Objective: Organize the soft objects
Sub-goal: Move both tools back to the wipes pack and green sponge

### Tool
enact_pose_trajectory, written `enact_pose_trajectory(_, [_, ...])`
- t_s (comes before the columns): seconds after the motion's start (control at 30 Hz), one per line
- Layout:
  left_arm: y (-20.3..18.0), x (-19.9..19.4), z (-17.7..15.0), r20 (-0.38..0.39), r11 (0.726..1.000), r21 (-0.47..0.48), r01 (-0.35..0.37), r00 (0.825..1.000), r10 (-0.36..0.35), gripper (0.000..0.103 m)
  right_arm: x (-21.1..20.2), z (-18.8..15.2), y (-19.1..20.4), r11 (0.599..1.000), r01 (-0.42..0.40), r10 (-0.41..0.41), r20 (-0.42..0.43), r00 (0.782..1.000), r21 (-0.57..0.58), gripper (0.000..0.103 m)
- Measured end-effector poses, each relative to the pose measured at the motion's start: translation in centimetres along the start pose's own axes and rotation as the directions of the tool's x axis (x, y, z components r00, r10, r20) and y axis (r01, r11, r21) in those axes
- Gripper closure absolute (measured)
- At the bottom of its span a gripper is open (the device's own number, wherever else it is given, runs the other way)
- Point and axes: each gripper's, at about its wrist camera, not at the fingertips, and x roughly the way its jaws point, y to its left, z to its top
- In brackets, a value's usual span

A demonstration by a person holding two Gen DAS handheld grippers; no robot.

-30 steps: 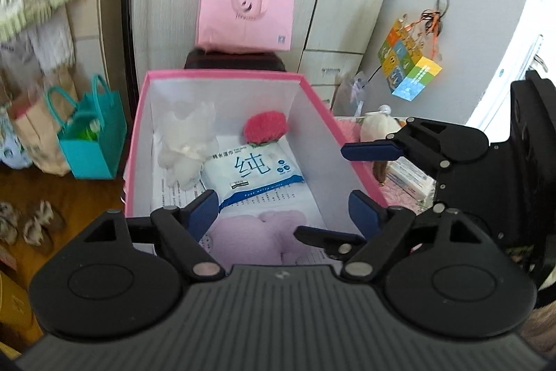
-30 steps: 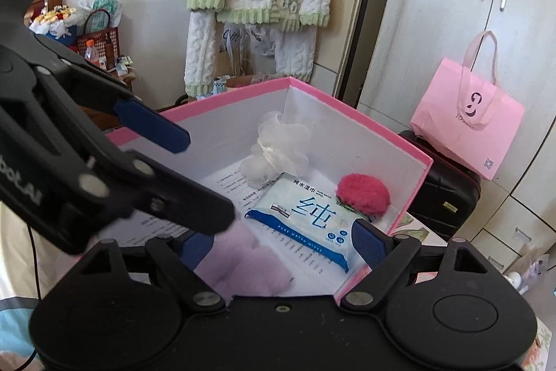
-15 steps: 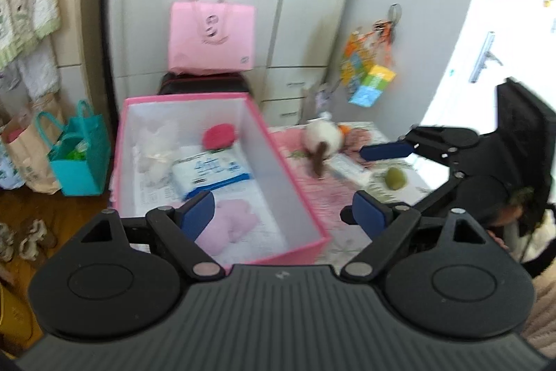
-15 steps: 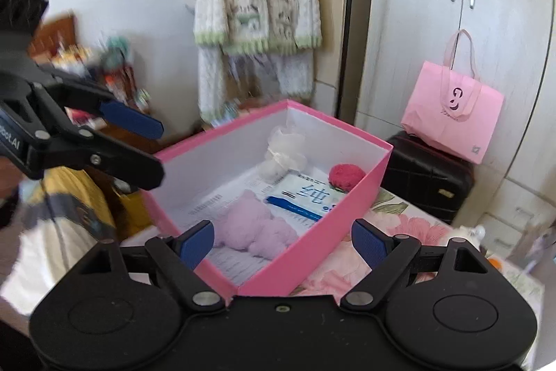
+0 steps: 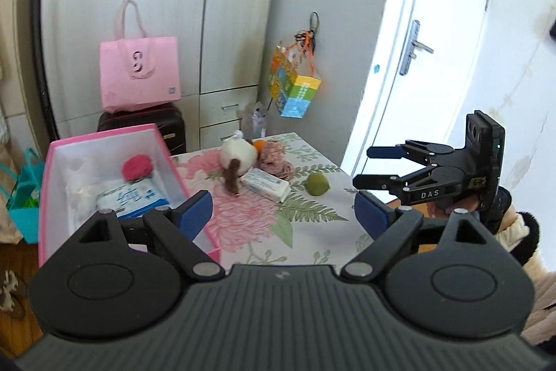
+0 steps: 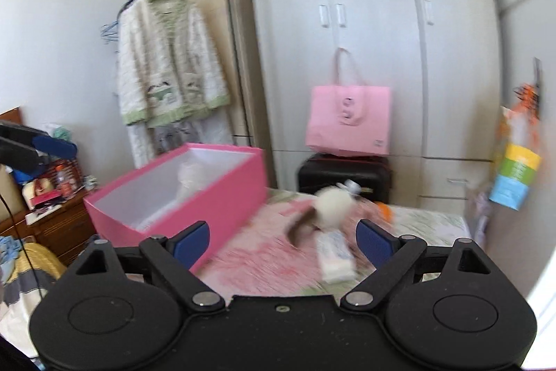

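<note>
1. The pink box (image 5: 166, 148) stands at the table's (image 5: 312, 218) left (red pompom (image 5: 136, 166) and tissue pack (image 5: 133, 197) inside).
2. The white plush toy (image 5: 239, 155) lies mid-table.
3. Left gripper (image 5: 283, 207) and right gripper (image 6: 283, 240): jaws just widened, apart, empty.

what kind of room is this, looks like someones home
Most likely a bedroom in a home: a tall white wardrobe lines the wall, a fleecy pyjama set hangs on a clothes rail, and a suitcase with a pink tote bag on it stands beside the floral-covered table.

"DAS" on right gripper (image 5: 373, 166)
</note>
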Motion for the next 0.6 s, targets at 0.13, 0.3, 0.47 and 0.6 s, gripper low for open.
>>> enact_pose_trajectory(0.13, [-1.7,2.8,0.1,-0.026,0.999,0.024,0.023,0.999,-0.022,0.011,-0.5,-1.5,-2.4,0.999,0.045,-0.044,-0.036,0.998,0.021,0.009])
enact_pose_trajectory(0.3, [-3.4,7.4,-0.3,-0.052,0.999,0.041,0.012,0.999,-0.010,0.009,-0.5,-2.6,-4.4,0.998,0.070,-0.070,-0.057,0.996,-0.001,0.009])
enact_pose_trajectory(0.47, [-4.1,12.1,-1.1,-0.054,0.999,0.021,-0.038,0.998,0.039,0.009,0.7,-4.1,-5.7,0.992,0.121,-0.123,-0.069,0.990,-0.030,0.009])
enact_pose_trajectory(0.6, [-3.8,16.3,-1.6,-0.085,0.998,-0.025,-0.062,0.995,0.060,0.009,2.5,-4.9,-7.1,0.983,0.173,-0.178,-0.081,0.981,-0.066,0.010])
